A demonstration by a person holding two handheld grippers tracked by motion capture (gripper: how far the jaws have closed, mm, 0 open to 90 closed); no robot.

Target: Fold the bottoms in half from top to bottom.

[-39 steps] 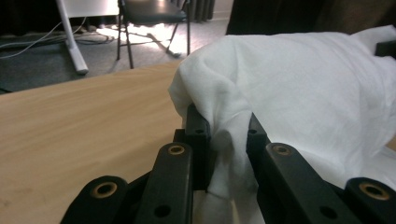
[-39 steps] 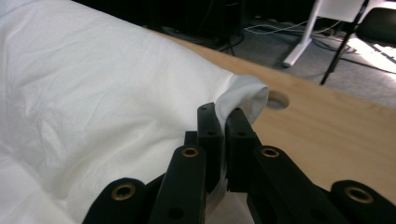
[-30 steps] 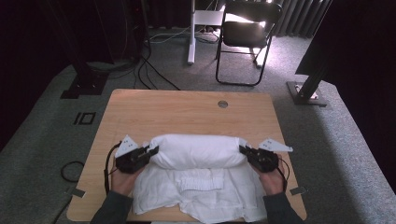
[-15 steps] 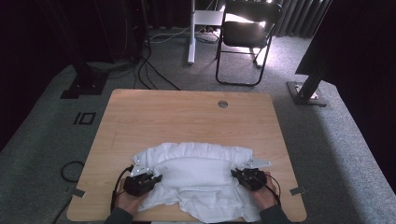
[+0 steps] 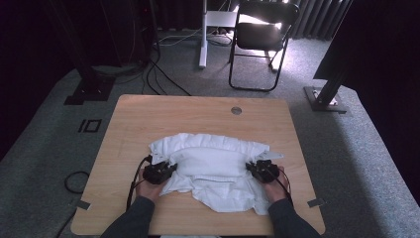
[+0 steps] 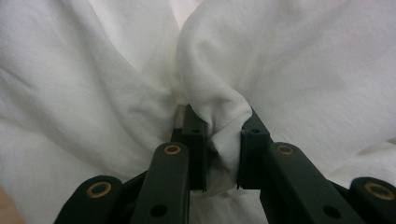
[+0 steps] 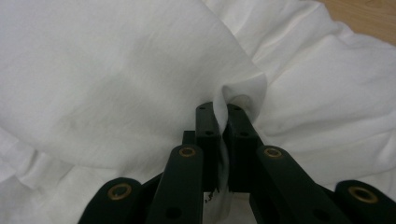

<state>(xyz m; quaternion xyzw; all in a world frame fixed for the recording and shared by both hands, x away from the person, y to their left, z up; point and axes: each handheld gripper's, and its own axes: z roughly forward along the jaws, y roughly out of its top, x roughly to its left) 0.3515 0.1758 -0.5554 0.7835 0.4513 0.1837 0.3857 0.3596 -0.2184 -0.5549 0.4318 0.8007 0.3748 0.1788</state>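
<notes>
White cloth (image 5: 213, 168) lower centre of tabletop (image 5: 148, 119): soft, light, limp, sags. Left claw (image 6: 223, 140) pinches bunched fold; right claw (image 7: 222, 126) clamps thin edge. Best hold: side edges.

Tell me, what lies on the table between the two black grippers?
In the high view, the crumpled white cloth fills the stretch between the left gripper and the right gripper; each gripper pinches a fold of it.

No readable text, label or number on anything.
</notes>
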